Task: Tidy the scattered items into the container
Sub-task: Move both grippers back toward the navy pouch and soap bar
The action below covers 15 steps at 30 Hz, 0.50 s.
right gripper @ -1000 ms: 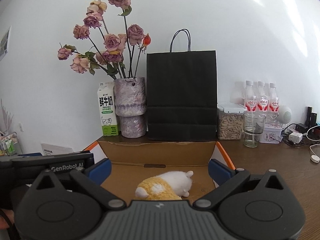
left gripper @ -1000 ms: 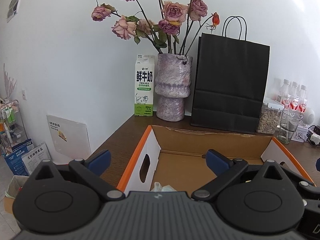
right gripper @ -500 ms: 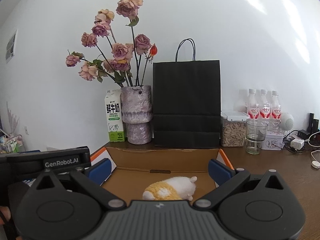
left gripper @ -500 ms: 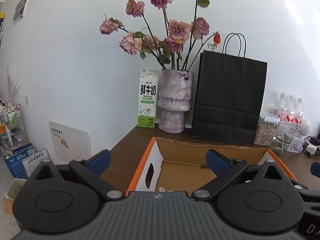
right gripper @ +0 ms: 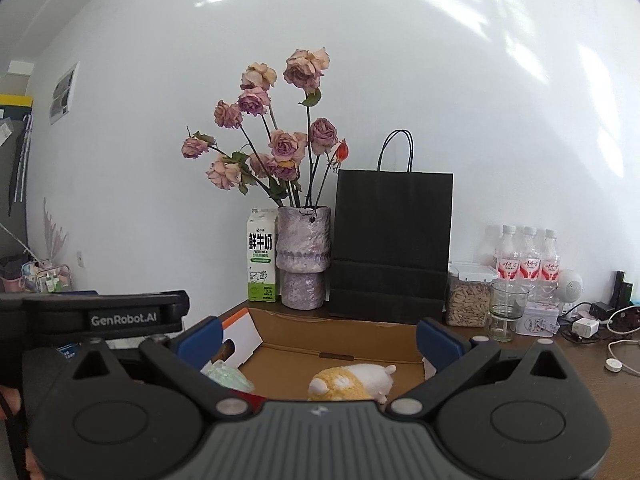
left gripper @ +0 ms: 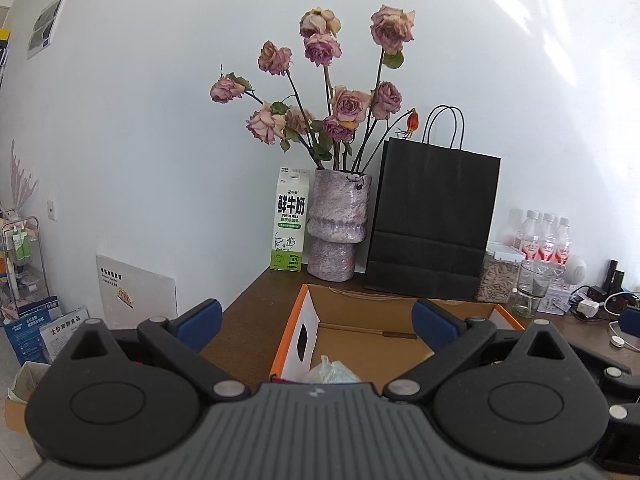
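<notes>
Both claws are spread wide and hold nothing. Ahead of and below the right claw point(right gripper: 318, 338), a plush toy point(right gripper: 352, 382) lies on the floor of the cardboard box point(right gripper: 336, 338); it looks light and soft, so a pinch across its yellow middle would probably squash in but hold. Left of it, by the box's white side wall, sits a crumpled pale-green plastic bag point(right gripper: 228, 376), likely flimsy and slippery. The left claw point(left gripper: 316, 322) sees the same bag just below it. No loose items show on the worktop point(left gripper: 248, 328) nearby.
</notes>
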Available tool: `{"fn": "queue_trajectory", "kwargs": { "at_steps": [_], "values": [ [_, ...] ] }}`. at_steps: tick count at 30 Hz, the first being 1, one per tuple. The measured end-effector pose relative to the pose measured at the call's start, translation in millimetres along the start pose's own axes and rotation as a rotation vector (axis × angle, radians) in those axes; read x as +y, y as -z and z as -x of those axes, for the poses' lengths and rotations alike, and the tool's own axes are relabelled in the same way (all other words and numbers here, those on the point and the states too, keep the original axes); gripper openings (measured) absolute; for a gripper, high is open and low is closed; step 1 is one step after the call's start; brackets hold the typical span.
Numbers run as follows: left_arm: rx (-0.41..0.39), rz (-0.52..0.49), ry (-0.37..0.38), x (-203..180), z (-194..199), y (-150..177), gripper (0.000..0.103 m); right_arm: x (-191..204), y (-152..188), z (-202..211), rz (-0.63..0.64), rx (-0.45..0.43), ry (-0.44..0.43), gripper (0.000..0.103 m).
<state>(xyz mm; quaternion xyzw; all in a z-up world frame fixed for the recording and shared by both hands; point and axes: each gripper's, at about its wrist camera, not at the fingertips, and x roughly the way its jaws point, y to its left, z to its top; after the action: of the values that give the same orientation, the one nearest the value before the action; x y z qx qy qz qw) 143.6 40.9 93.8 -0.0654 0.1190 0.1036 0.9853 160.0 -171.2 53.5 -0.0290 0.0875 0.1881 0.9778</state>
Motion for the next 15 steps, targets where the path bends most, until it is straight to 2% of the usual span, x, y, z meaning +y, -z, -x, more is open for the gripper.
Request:
{"fn": "queue_trajectory", "kwargs": {
  "at_steps": [5, 15],
  "values": [
    [-0.004, -0.013, 0.018, 7, 30, 9, 0.103, -2, 8, 29, 0.016, 0.007, 0.005, 0.103],
    [0.076, -0.072, 0.008, 20, 69, 51, 0.103, -18, 59, 70, -0.056, 0.15, 0.02, 0.103]
  ]
}}
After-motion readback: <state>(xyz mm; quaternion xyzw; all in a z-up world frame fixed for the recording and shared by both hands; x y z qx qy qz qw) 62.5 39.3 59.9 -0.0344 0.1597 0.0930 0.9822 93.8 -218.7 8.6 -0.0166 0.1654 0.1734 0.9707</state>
